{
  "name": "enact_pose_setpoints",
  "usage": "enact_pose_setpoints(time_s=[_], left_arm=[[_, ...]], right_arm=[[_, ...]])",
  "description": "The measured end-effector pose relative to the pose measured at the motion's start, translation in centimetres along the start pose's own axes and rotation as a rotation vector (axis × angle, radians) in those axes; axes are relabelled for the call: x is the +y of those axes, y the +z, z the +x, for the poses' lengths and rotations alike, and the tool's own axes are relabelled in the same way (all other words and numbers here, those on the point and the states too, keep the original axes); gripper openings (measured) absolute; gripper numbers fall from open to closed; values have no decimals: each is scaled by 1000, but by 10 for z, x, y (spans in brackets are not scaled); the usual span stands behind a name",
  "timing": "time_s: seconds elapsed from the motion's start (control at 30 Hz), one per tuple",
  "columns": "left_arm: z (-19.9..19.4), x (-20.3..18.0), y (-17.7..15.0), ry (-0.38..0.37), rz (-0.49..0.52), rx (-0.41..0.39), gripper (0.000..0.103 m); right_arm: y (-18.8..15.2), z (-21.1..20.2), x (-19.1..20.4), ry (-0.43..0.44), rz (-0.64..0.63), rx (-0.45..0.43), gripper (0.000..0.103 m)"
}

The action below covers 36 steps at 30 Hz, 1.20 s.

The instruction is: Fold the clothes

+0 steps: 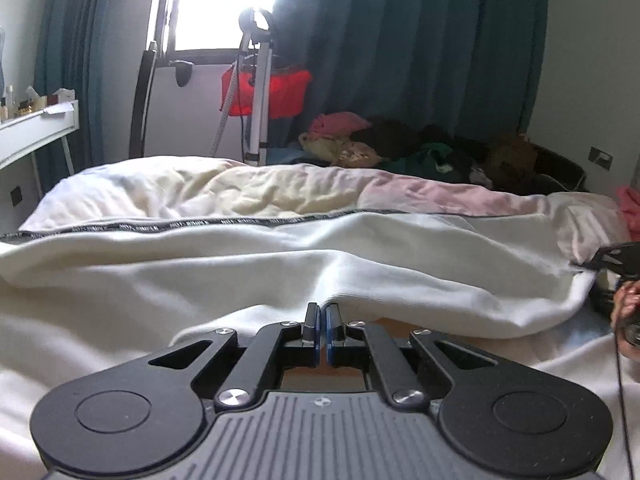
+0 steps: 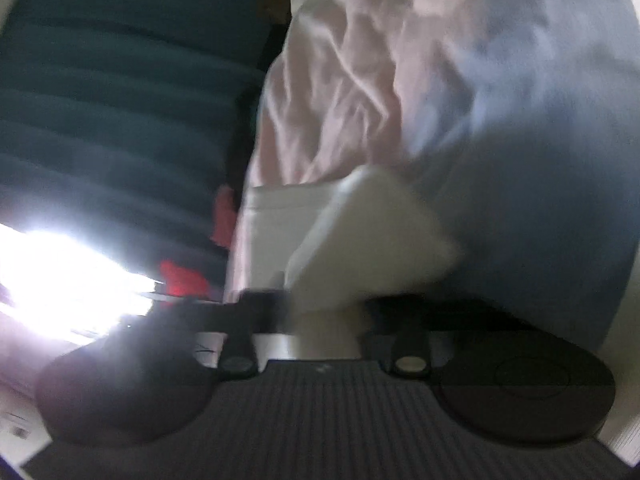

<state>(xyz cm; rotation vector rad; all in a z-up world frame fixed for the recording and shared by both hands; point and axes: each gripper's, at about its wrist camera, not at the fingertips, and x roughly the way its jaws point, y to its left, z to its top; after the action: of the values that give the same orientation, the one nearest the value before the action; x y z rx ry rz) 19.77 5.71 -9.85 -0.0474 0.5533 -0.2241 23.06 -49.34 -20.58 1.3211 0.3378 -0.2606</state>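
A white garment (image 1: 280, 264) with a black lettered stripe (image 1: 224, 222) lies spread across the bed. My left gripper (image 1: 321, 316) is shut, its fingertips pinching the garment's near edge. My right gripper (image 2: 324, 296) is rolled on its side and blurred; it is shut on a fold of the same white garment (image 2: 372, 236), which bulges up between the fingers. In the left wrist view the right gripper (image 1: 612, 260) shows at the garment's right end, with a hand below it.
A rumpled cream and pink duvet (image 1: 280, 188) covers the bed behind the garment. A pile of clothes (image 1: 400, 144) lies at the far side. A white desk (image 1: 36, 128) stands left. A stand with a red item (image 1: 264, 88) is by the window. Teal curtains (image 1: 400, 40) hang behind.
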Motion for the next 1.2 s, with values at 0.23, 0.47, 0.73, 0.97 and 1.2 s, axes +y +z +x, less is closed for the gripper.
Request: enact_pose_setpoints(time_s=[0.23, 0.47, 0.73, 0.97, 1.2], left_arm=[[0, -6, -3, -85, -11, 15, 3], [5, -27, -24, -143, 34, 108, 5], [-11, -44, -31, -105, 56, 115, 43], [-50, -73, -27, -125, 48, 57, 74], [-97, -87, -37, -97, 78, 10, 86]], right_arm=[[17, -46, 49, 11, -261, -179, 9], [31, -94, 13, -257, -386, -259, 8], [15, -114, 0, -388, -481, -201, 23], [-58, -168, 73, -320, -917, -136, 76], [-142, -246, 104, -96, -1157, -8, 74]])
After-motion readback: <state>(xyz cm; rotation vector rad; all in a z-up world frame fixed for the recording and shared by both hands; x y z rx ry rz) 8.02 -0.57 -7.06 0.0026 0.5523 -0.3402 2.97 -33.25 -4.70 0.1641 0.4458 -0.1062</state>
